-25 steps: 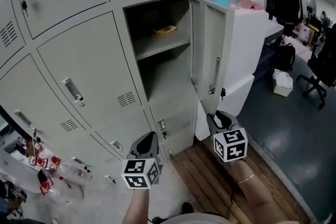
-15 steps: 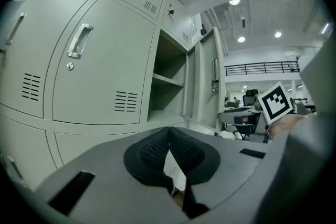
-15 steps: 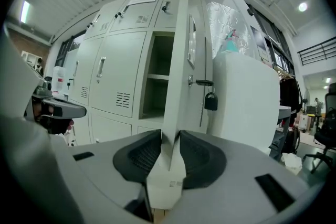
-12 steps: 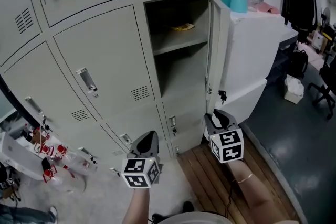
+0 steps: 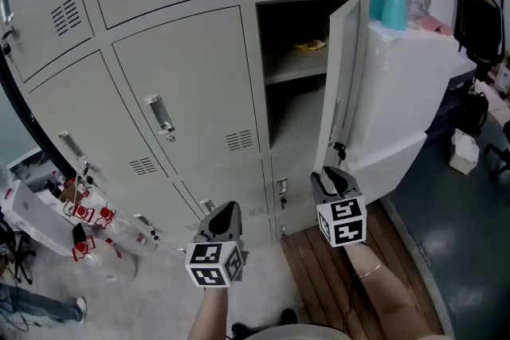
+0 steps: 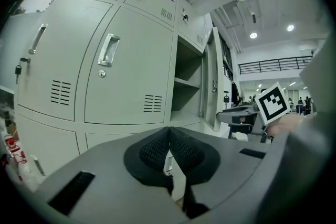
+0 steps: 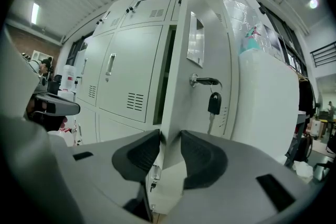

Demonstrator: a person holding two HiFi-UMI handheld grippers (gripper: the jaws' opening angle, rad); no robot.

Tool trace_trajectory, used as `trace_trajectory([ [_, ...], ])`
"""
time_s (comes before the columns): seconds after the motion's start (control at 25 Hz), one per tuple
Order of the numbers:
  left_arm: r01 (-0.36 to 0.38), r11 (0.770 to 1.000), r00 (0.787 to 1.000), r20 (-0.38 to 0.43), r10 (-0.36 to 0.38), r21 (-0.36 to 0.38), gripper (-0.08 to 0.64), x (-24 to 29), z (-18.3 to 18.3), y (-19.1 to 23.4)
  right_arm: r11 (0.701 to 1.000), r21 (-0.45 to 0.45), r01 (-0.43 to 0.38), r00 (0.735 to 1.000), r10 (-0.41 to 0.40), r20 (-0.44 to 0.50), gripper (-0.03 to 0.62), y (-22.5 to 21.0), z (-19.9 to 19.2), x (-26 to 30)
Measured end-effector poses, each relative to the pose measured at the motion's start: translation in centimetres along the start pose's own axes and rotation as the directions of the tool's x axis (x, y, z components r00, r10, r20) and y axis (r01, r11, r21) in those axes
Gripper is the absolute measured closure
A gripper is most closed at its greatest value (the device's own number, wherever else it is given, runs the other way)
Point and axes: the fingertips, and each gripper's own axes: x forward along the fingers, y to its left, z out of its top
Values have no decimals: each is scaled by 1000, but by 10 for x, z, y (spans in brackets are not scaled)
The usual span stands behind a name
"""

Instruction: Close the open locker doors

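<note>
A bank of grey lockers has one open door [image 5: 344, 84] at the right, swung out from its compartment [image 5: 291, 103]. A yellow thing [image 5: 311, 45] lies on the shelf inside. My right gripper [image 5: 332, 181] sits just below the door's bottom corner. In the right gripper view the door's edge [image 7: 173, 86] lines up with the gap of my right gripper [image 7: 170, 139]. Its jaws are opening and the pads do not press on anything. A key [image 7: 213, 103] hangs under the door handle [image 7: 205, 80]. My left gripper [image 5: 223, 217] points at the lower closed lockers; in its own view my left gripper [image 6: 169, 134] is shut and empty.
A white cabinet [image 5: 406, 91] stands right behind the open door, with a teal spray bottle [image 5: 394, 4] on top. Several plastic bottles [image 5: 96, 227] lie on the floor at the left. Wooden slats [image 5: 335, 275] cover the floor under the right gripper.
The lockers have slid to the right in the head view, and the open door now shows narrower, more edge-on. Both grippers keep about the same places in the frame.
</note>
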Motion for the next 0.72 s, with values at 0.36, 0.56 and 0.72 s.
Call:
trace_trajectory([
  [0.36,-60,998,998,14,61,-12,540,-13,4,32,999,-23,-38,999,38,-4,477,24,10,36],
  [0.56,-89,996,996,16,90,-17,540,-19,5,48,998,-33,-47,999,46,-15,482,33,14,53],
  [0.72,-107,994,994,13,107,-21,540,-22,6,59,997,-51,-52,998,51,-24,480,39,19,68],
])
